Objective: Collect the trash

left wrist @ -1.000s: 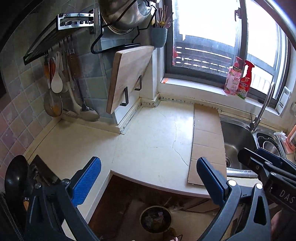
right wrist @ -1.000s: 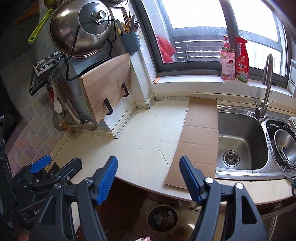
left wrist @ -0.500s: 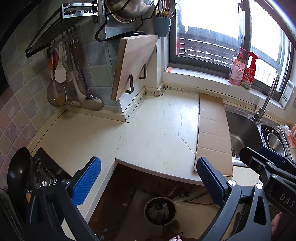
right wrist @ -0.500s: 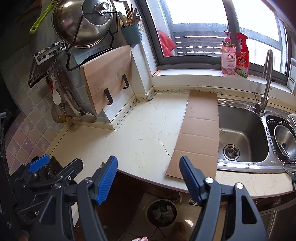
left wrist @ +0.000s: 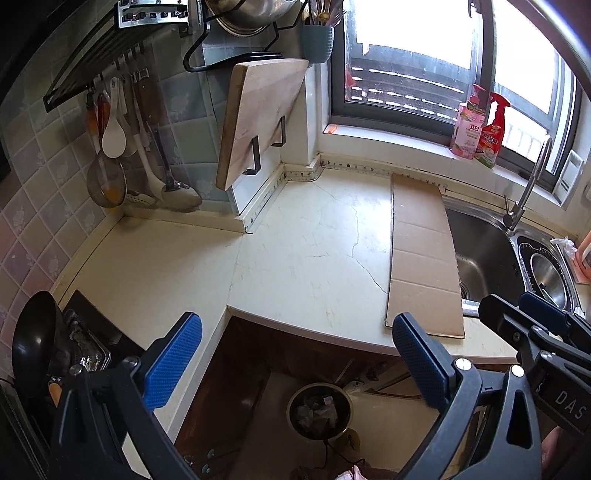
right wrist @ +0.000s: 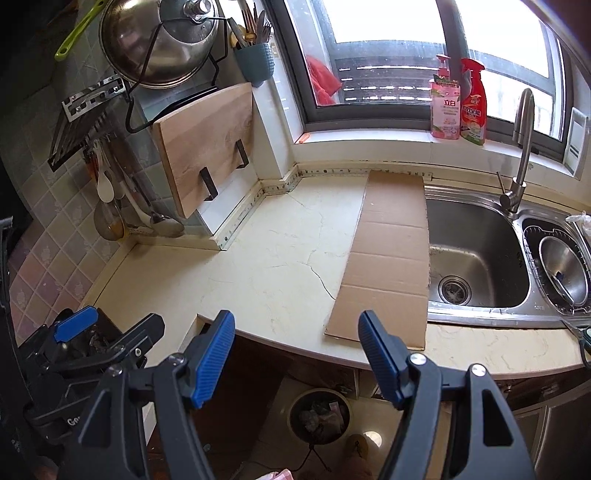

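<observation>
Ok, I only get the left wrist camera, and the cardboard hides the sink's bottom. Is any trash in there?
Observer: None that I can make out. The right wrist view shows only the drain strainer in the sink basin.
Operator: The shiny lid up top is cut off. Does it have a knob?
Observer: Yes, the pot lid has a round knob in its middle.
Operator: Anything beside it?
Observer: A green handle sticks out at its left.
</observation>
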The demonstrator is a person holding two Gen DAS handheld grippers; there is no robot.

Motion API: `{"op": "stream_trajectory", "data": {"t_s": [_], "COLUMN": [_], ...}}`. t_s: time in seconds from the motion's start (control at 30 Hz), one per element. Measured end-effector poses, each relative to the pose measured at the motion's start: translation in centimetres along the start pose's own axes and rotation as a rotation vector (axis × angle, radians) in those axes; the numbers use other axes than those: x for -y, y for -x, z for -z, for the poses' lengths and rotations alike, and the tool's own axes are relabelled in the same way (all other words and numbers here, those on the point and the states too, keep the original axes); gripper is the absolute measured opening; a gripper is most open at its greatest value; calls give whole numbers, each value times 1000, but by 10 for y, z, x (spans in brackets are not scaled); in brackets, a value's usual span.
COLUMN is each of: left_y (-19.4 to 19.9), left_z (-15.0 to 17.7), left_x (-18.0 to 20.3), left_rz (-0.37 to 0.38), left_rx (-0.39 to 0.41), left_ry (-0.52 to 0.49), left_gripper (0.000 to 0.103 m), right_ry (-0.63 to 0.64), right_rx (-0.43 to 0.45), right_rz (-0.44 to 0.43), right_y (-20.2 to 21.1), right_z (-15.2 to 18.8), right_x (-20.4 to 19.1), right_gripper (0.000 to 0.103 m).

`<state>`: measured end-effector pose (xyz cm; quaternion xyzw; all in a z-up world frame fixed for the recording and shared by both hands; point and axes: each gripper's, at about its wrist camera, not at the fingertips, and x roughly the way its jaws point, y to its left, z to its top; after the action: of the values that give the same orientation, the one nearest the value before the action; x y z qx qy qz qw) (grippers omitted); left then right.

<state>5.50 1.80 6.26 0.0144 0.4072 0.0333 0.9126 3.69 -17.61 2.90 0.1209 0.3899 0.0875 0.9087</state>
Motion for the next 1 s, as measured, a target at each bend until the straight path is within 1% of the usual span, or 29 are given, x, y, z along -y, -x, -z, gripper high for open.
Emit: {"op": "stream_trajectory", "data": {"t_s": [0.57, 1.0], "left_y": [-4, -6], "left_z": [3, 3], "left_x": [0, 6], "left_rz": [2, 3], "left_rx": [-14, -24], "left_ry": [-1, 5], "left_gripper": [102, 102], "right_ry": [2, 6], "right_rx": [-4, -1], "right_rz": [10, 22], "right_y": [-1, 0], "right_z": [3, 1], "right_x": [0, 4], "right_gripper": [70, 70]}}
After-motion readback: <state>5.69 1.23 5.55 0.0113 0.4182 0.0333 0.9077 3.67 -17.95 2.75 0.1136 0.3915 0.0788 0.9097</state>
